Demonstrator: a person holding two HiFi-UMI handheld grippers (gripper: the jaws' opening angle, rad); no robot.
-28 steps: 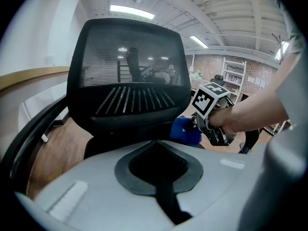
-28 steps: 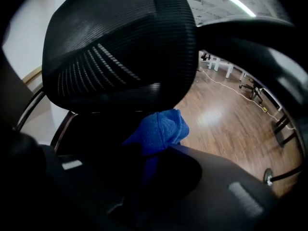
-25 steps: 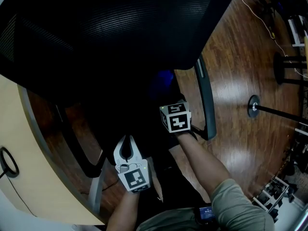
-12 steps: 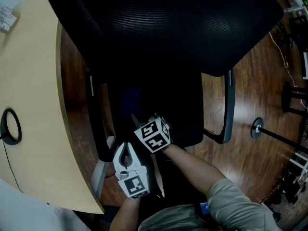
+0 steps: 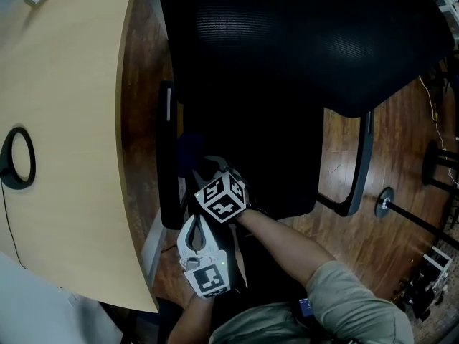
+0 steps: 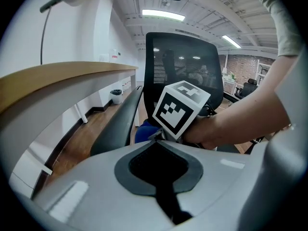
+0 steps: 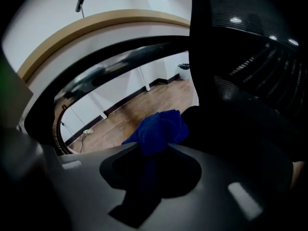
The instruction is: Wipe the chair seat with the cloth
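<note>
Seat (image 5: 272,170) hemmed on three sides: the backrest (image 5: 301,41) overhangs its far edge, while the left armrest (image 5: 166,156) and right armrest (image 5: 361,167) wall its flanks. Only the near edge is open, and both arms reach in there. The desk (image 5: 64,120) runs close along the left armrest, leaving a thin strip of floor (image 5: 140,120) between them. The right gripper (image 5: 201,165), clamped on a cloth (image 5: 188,147), sits by the left armrest, straight ahead of the left gripper (image 6: 156,139) and just beside it, barring its way forward. The seat's dark middle and right side look free. Right of the chair the floor is open, save a stand base (image 5: 385,203).
</note>
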